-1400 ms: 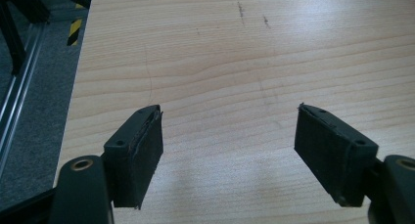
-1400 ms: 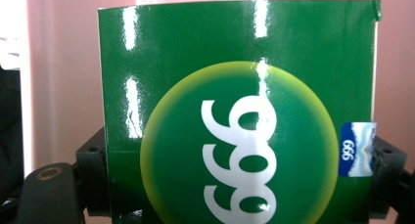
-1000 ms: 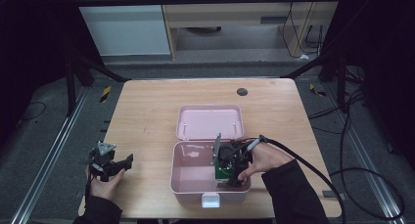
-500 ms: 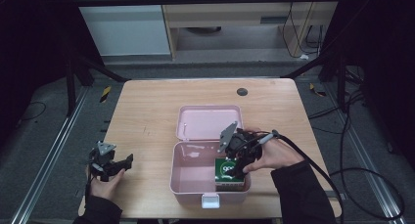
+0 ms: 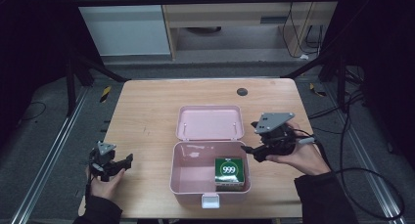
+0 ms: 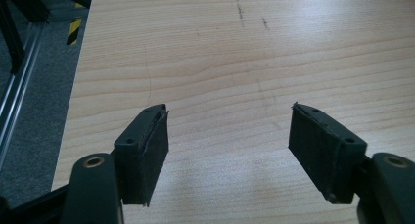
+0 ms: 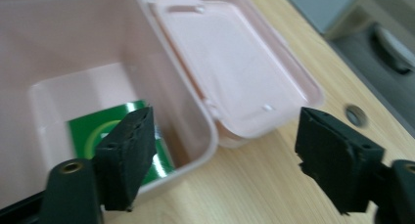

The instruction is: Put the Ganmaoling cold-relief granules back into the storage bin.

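Observation:
An open pink box stands near the table's front edge, its lid lying flat behind it. A green packet marked 999 lies in the box's right front corner. My right gripper hovers just right of the box, jaws apart and empty. In the right gripper view the right gripper straddles the box wall, with the packet below and the lid beyond. My left gripper rests at the table's left front. Its jaws have just been closing over bare wood, as the left gripper view shows.
A dark round grommet sits in the tabletop behind the lid, also visible as a grommet in the right gripper view. Cables trail from the right hand off the table's right edge. Bare wood lies between the left gripper and the box.
My right gripper has risen out of the box and moved to the right, leaving the green packet lying inside. The left hand has stayed where it was.

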`<state>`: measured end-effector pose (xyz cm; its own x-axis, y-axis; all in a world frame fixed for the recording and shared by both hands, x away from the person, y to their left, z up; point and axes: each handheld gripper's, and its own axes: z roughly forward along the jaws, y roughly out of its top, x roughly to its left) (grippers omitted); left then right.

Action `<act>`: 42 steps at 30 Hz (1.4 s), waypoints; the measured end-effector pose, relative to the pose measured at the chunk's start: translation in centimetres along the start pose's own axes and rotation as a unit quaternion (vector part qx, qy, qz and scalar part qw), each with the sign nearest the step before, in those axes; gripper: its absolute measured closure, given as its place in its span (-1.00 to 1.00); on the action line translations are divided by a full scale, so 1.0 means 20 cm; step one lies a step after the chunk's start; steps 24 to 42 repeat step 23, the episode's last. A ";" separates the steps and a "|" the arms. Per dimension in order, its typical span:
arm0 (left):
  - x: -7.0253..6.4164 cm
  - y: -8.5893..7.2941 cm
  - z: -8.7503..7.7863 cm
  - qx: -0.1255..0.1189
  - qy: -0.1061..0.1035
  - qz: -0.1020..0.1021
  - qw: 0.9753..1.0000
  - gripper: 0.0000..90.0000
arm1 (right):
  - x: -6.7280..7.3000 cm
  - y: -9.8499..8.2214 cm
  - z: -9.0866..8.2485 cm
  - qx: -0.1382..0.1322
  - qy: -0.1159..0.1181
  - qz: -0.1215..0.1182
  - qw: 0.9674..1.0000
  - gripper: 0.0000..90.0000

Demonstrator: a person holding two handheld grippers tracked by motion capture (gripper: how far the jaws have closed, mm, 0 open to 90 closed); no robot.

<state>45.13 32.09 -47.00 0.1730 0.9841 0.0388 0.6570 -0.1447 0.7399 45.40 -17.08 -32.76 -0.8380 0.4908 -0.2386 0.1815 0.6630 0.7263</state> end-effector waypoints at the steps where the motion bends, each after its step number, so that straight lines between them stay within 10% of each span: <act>1: 0.00 0.00 0.00 0.000 0.000 0.000 1.000 -0.30 | -0.01 -0.03 0.00 -0.003 -0.016 0.011 1.000 -0.53; 7: 0.00 0.00 0.00 -0.003 0.003 -0.001 1.000 -0.20 | -0.08 -0.22 -0.01 -0.034 -0.111 0.091 0.989 -0.70; 13: 0.01 0.00 -0.01 -0.006 0.003 -0.003 1.000 -0.07 | -0.12 -0.44 0.06 -0.060 -0.182 0.198 0.961 -0.78; 20: 0.02 0.00 -0.02 -0.009 0.001 -0.007 1.000 0.03 | -0.15 -0.66 0.16 -0.033 -0.218 0.254 0.942 -0.85; 42: 0.02 0.00 -0.01 -0.007 0.001 -0.006 1.000 0.03 | -0.14 -0.73 0.18 -0.018 -0.222 0.260 0.940 -0.87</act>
